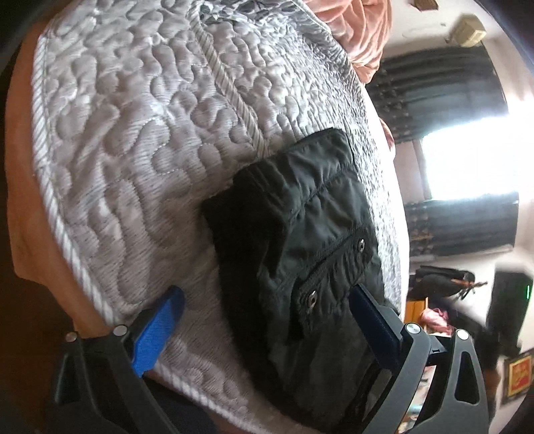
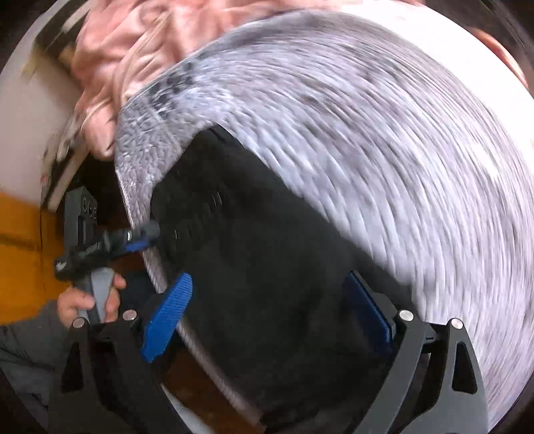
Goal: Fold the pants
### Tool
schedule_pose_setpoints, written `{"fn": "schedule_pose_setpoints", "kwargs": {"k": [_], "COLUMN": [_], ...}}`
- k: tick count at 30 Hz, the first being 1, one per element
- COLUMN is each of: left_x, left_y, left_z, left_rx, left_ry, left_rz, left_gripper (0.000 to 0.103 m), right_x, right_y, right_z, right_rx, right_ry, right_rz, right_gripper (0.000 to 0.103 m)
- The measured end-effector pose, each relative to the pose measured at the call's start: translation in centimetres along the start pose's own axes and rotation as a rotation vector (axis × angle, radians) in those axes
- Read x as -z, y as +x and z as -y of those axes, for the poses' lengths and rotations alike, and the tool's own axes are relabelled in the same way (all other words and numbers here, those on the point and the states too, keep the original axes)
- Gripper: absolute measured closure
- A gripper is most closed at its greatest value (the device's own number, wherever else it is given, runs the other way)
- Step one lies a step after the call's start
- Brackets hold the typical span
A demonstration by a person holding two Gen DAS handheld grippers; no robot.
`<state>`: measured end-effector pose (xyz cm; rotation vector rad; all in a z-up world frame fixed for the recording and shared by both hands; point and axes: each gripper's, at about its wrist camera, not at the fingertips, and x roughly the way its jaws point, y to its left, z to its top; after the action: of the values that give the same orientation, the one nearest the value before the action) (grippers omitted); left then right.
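One bed (image 1: 133, 140) fills most of both views, covered by a grey quilted bedspread with a corded white edge; a heap of pink fabric (image 1: 353, 30) lies at its far end. On the bedspread, near its right edge in the left wrist view, lies one pair of black pants (image 1: 300, 233), folded into a compact stack whose long axis runs from near to far. Two metal snaps and a zipped pocket show on its top layer (the right wrist view is too blurred for such detail).

The left hand-held gripper (image 1: 263, 317) is spread wide, its blue fingers on either side of the near end of the pants, gripping nothing. The right hand-held gripper (image 2: 270, 303) is likewise spread open around the pants (image 2: 260, 253), without holding them. In the right wrist view, the person's hand (image 2: 86, 300) grips the other tool's handle at the bed's edge.
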<state>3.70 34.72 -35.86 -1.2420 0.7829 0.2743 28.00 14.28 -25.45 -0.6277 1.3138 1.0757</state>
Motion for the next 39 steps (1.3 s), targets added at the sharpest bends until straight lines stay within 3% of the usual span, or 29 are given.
{"fn": "schedule_pose_setpoints", "kwargs": {"k": [5,10,17,19,21,22,23,25,26,31,39], "left_x": [-0.9,-1.3,-2.4,-2.5,-2.5,-2.6,-2.5,-2.2,-2.3,-2.2,-2.1], "left_y": [0.6,1.3,2.5,2.9,3.0,3.1,3.0,2.6,2.5,1.4,-0.3], "left_z": [0.7,1.4,1.4,2.1,2.5,2.4,2.3,1.7,1.6,1.5,4.3], "left_rx": [-0.001,-0.011,-0.018,-0.014,-0.033,-0.040,-0.056,-0.067,-0.068,-0.038,-0.003], "left_ry": [-0.007,0.024,-0.006,0.011,0.012,0.009,0.004,-0.012,-0.020,-0.026,0.036], "left_rz": [0.010,-0.005,-0.016,-0.026,-0.024,-0.022,-0.021,-0.018,-0.019,-0.006,0.027], "left_gripper": [0.004,0.005,0.005,0.012,0.016,0.023,0.027,0.044,0.048,0.065,0.071], "right_x": [-10.1,-14.3,-15.6,-15.4,-15.3,-15.3,-15.4,-15.4,-15.3,-14.9,-13.9], "right_y": [7.2,11.7,15.6,16.2,16.8,16.9,16.8,16.1,15.7,13.3,8.0], "right_z": [-1.8,-3.7,-5.4,-5.8,-6.2,-6.3,-6.2,-6.1,-6.1,-6.1,-6.7], "right_rx": [-0.111,-0.184,-0.226,-0.225,-0.223,-0.228,-0.253,-0.249,-0.243,-0.224,-0.173], "right_ry": [-0.130,-0.218,-0.306,-0.329,-0.347,-0.352,-0.337,-0.333,-0.338,-0.338,-0.359], "right_rz": [-0.165,-0.253,-0.335,-0.352,-0.363,-0.362,-0.367,-0.356,-0.351,-0.311,-0.250], "right_gripper": [0.011,0.011,0.011,0.011,0.023,0.043,0.053,0.062,0.066,0.071,0.074]}}
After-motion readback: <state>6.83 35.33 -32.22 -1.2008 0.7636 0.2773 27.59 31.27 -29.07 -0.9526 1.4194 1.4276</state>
